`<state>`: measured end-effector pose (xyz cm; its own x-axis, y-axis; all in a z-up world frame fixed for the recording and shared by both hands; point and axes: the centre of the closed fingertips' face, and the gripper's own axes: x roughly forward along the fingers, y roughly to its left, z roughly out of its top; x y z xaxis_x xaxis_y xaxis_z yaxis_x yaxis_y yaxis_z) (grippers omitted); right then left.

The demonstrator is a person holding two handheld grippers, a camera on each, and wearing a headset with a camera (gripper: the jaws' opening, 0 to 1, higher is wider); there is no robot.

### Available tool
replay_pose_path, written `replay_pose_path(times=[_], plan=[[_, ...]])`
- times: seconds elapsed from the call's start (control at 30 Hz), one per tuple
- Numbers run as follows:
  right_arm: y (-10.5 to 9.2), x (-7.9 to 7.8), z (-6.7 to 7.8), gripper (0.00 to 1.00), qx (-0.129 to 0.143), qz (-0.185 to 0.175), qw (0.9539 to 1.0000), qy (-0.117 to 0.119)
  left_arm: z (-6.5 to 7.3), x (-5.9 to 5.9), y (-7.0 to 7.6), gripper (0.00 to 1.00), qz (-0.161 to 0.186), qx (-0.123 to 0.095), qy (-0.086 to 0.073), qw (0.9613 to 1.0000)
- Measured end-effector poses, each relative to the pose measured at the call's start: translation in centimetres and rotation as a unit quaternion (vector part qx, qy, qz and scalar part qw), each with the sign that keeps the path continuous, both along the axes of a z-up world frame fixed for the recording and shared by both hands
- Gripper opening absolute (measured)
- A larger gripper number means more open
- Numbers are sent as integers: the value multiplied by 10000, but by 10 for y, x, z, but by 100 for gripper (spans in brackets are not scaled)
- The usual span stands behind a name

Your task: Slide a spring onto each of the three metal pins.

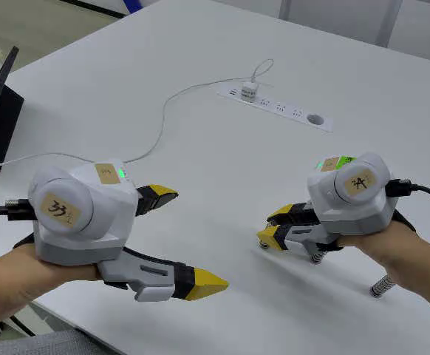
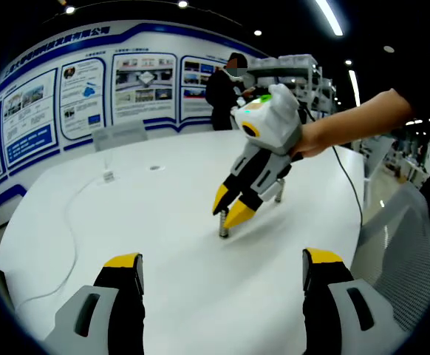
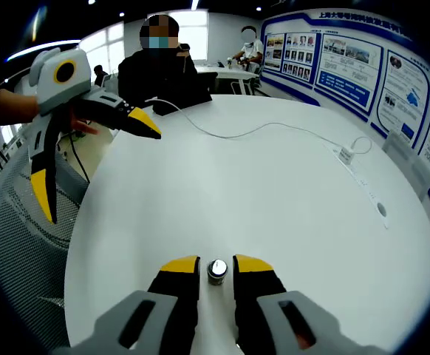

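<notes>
1. The left gripper (image 1: 185, 238) hovers over the white table (image 1: 222, 148), jaws spread wide and holding nothing.
2. The right gripper (image 1: 268, 228) has its jaws narrowed to a slim gap either side of a coil-wrapped pin (image 3: 216, 270). The pin stands upright, long axis vertical. I cannot tell whether it is clamped.
3. A second spring (image 1: 317, 257) stands upright under that gripper's body. Further right, a third spring (image 1: 381, 285) leans, its top tilted rightward.

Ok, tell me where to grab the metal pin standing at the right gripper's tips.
Take the metal pin by its shaft just under the round cap, coming in level over the table. It stands upright, so its sides are free, and the right gripper has one jaw on either side of it.
</notes>
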<state>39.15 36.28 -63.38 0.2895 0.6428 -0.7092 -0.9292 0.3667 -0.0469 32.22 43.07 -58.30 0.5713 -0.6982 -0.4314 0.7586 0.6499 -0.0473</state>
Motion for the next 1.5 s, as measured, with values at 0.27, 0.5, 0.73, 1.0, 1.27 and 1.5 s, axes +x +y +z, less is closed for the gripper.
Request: replay_pose_path(times=[0.27, 0.5, 0.73, 1.0, 1.27, 1.5], plan=[[-2, -1, 13, 21, 148, -67, 9999, -51, 1, -1, 1, 89, 40, 39, -17, 10000], [-9, 5, 43, 23, 667, -469, 9966, -107, 5, 0, -4, 88, -6, 137, -79, 9999], [-41, -1, 43, 24, 664, -694, 9954, -53, 11, -2, -9, 86, -60, 199, -158, 9997], [-70, -17, 50, 27, 1039, -1002, 9894, 164, 14, -8, -20, 85, -220, 375, -182, 9989], [-91, -25, 97, 30, 1861, -1238, 9746, -125, 33, -6, -30, 85, -353, 479, -426, 9973], [-117, -37, 112, 34, 1938, -1425, 9700, -356, 34, -8, -39, 84, -406, 543, -491, 9965]])
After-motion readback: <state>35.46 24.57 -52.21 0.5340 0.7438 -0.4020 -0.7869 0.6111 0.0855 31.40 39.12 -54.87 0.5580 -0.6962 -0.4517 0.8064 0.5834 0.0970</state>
